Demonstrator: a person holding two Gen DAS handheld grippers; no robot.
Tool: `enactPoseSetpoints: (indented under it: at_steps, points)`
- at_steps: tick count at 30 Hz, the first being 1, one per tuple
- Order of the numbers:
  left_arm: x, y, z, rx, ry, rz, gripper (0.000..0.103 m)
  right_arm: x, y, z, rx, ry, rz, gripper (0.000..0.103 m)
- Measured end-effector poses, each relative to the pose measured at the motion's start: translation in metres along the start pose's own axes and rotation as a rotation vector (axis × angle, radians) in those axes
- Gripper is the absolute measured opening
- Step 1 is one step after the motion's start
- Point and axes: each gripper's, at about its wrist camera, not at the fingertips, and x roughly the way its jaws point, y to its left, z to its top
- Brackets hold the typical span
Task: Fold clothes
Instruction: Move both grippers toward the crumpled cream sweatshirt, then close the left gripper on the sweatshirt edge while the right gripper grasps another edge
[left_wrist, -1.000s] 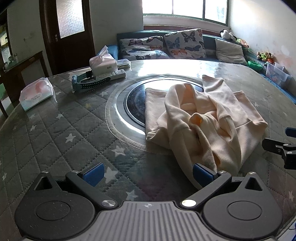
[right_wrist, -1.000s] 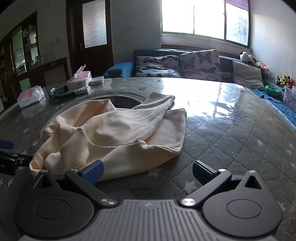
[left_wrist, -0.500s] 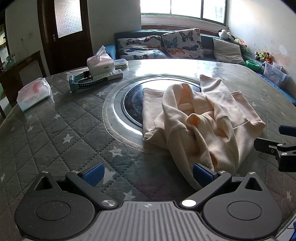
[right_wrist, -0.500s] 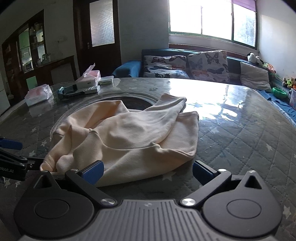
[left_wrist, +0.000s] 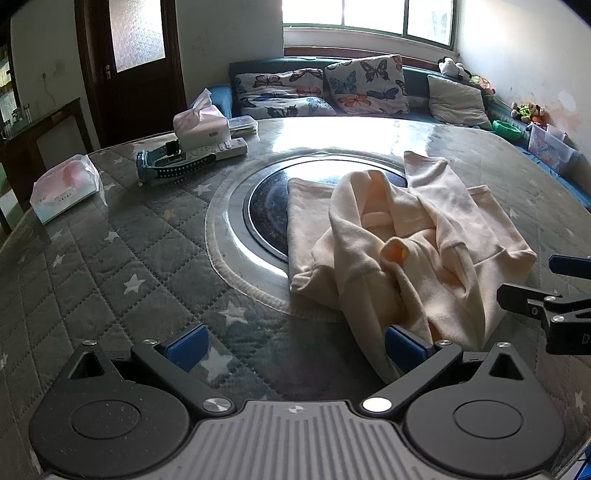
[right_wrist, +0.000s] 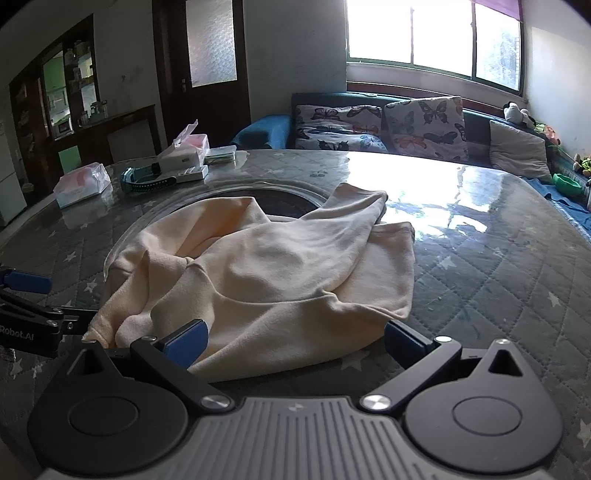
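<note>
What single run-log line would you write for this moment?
stage: pre-grasp | cream sweatshirt: crumpled on quilted table | left gripper: open, empty | right gripper: open, at sweatshirt's near edge

At the left edge of the right wrist view, the black body of the left gripper (right_wrist: 26, 291) carries white lettering that reads "Robot.AI", its beginning cut off by the frame. The tissue pack (left_wrist: 64, 188) bears small print, too blurred to read.
</note>
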Motion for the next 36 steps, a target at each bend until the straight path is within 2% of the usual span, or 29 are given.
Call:
enactPoseSetpoints:
  at_steps: [21,29,32,36]
  points:
    - [0.013,0.007,0.038,0.013,-0.041,0.005,0.103,0.024,0.001,0.032,-0.017,0.005,0.035,0.096]
    - [0.024,0.002,0.057,0.044,-0.066,0.007,0.103,0.038,-0.005,0.045,-0.007,0.014,0.045,0.089]
    - [0.030,-0.003,0.065,0.059,-0.078,-0.001,0.102,0.043,-0.007,0.051,-0.003,0.015,0.052,0.086]
    - [0.040,-0.009,0.076,0.084,-0.090,-0.006,0.093,0.055,-0.013,0.061,0.003,0.021,0.053,0.079]
